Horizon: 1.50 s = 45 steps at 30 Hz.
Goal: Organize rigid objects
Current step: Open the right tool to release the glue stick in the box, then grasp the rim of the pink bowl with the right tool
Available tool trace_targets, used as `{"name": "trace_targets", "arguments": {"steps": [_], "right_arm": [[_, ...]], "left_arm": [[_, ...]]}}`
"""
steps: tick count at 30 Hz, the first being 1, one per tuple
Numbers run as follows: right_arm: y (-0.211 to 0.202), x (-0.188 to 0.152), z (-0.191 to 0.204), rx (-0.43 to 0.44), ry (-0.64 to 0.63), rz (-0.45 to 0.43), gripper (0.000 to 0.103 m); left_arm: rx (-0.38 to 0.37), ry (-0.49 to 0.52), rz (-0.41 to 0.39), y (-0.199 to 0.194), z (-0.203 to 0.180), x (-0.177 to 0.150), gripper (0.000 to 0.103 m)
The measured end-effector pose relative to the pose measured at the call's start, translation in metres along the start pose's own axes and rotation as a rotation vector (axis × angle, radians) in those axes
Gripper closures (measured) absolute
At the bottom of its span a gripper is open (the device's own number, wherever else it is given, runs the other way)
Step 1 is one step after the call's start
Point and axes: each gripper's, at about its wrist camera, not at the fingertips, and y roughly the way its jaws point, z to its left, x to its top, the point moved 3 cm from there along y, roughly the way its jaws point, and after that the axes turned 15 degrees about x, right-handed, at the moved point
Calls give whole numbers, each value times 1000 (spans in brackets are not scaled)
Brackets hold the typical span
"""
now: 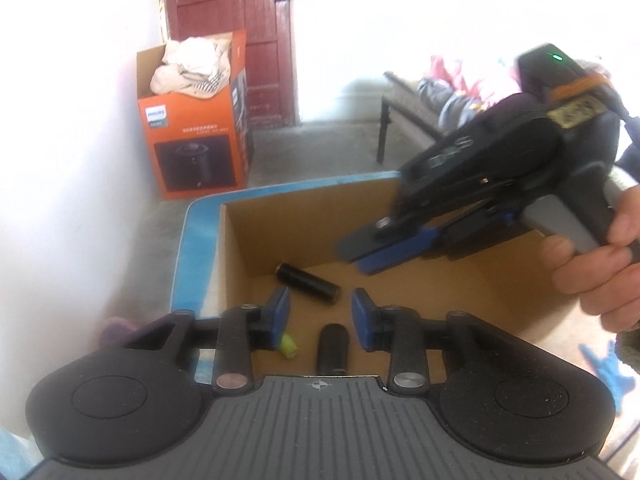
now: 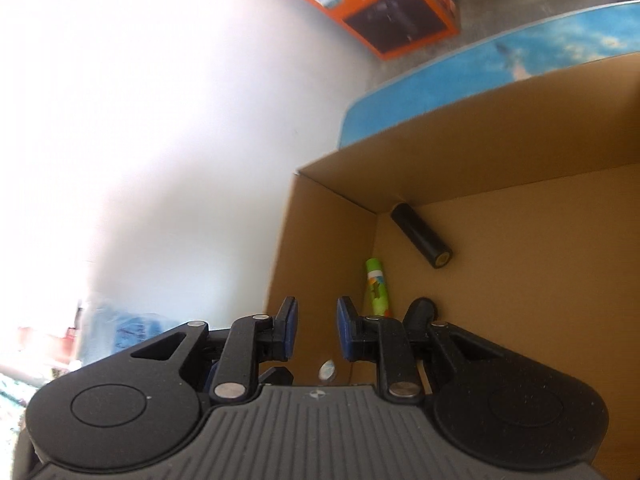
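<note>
So there's an open cardboard box [image 1: 400, 232] sitting on a blue-topped desk [image 1: 196, 248], and both grippers are over it. The left gripper [image 1: 320, 314] hangs above the near edge of the box with its fingers spread apart and nothing between them. The right gripper [image 1: 362, 248] comes in from about 3 o'clock in the left view, angled down into the box, held by a hand [image 1: 596, 264]. In its own view the right gripper [image 2: 316, 330] has its fingers apart too, empty.

Inside the box: a black cylinder [image 1: 307, 282] lies on the floor of the box toward the far left corner, tilted diagonally. A second dark cylinder [image 1: 333, 346] sits nearer, right at 6 o'clock between the left fingers in view. A green tube [image 2: 376, 288] lies along the left wall, only a small bit of it peeking out in the left view.

Out at 11 o'clock on the floor there's an orange box [image 1: 196, 128] with cloth in it, next to a red door [image 1: 236, 20].
</note>
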Motion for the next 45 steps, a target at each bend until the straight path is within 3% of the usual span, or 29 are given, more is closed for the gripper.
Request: {"name": "trace_targets", "arguments": {"steps": [5,8,9,18,23,27,31,37,45], "right_arm": [[-49,-34,11,49,-29,-73,77],[-77,-59,13,43,-58,-111,60],[-87,-69,13,31,-71,-126,54],[-141,-159,-28,-130,-61,-267,51],[-125,-194,-61,-281,-50,-258,50],[-108,-202,-64,-342,-116,-223,52],[-91,-207,-53,-392,-247,-169,60],[-70,-213,-45,-477,-380,-93,67],[-63,-214,-49,-512,-417,-80,72]], "left_arm": [[-57,-25,-26,-28,-1,-14,59],[-93,-28,-38,-42,-5,-25,50],[-106,-24,-39,-45,-7,-30,45],[-246,58,21,-51,-46,-80,22],[-324,108,79,-47,-77,-107,17],[-293,223,71,-43,-105,-116,16],[-252,303,87,-37,-122,-131,16],[-264,311,113,-31,-129,-139,16],[-271,303,108,-29,-133,-138,15]]}}
